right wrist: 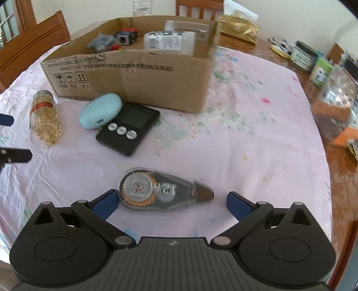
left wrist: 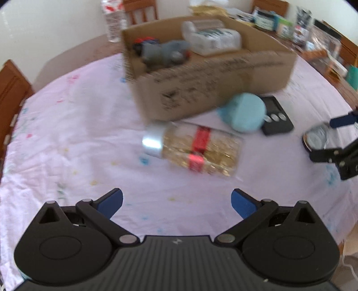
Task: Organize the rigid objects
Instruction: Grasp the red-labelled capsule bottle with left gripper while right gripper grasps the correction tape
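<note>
A cardboard box (right wrist: 143, 76) stands on the pink cloth and holds a grey toy (right wrist: 101, 42), a red-and-black toy and clear plastic containers. In front of it lie a clear jar with a silver lid and red label (left wrist: 197, 148), a light blue case (right wrist: 99, 110) and a black timer (right wrist: 128, 128). A correction tape dispenser (right wrist: 156, 189) lies just ahead of my open right gripper (right wrist: 172, 201), between its fingers. My left gripper (left wrist: 176, 201) is open and empty, short of the jar (right wrist: 43, 116). The right gripper also shows at the right edge of the left wrist view (left wrist: 331, 136).
Wooden chairs (right wrist: 33, 51) stand around the table. Jars, bottles and packets (right wrist: 317, 65) crowd the table's right side beyond the cloth. A gold packet (right wrist: 239, 29) lies behind the box. A clear bottle (left wrist: 113, 20) stands at the far left.
</note>
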Demonstrator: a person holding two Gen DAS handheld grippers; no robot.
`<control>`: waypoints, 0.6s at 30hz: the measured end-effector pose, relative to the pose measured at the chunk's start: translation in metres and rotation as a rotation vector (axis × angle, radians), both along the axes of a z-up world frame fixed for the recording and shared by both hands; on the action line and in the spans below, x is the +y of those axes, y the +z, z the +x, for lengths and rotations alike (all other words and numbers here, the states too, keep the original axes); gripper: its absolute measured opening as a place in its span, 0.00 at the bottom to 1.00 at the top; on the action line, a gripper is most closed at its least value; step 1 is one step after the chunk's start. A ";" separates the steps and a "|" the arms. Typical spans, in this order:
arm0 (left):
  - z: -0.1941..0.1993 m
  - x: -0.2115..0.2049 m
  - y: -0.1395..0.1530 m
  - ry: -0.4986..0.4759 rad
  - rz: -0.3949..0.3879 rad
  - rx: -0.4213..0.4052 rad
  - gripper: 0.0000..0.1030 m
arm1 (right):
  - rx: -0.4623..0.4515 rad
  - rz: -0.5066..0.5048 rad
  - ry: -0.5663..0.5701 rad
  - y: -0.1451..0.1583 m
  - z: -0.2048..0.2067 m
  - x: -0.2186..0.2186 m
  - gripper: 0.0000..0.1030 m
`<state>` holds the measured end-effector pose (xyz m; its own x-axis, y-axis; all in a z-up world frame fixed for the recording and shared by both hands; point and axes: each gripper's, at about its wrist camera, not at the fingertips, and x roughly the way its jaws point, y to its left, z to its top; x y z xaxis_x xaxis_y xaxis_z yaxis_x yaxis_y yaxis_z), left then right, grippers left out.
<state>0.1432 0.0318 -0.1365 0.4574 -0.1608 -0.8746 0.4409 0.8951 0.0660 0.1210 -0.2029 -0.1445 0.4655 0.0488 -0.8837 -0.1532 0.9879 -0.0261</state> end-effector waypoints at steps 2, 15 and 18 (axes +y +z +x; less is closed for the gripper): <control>0.001 -0.004 -0.006 -0.013 0.008 0.009 1.00 | 0.000 0.000 -0.006 0.000 -0.004 -0.002 1.00; 0.019 0.001 -0.010 -0.042 -0.081 -0.004 1.00 | -0.039 0.003 -0.051 -0.002 -0.011 -0.002 1.00; 0.021 -0.001 -0.011 -0.047 -0.087 -0.017 1.00 | -0.020 0.001 -0.056 -0.002 -0.009 0.003 1.00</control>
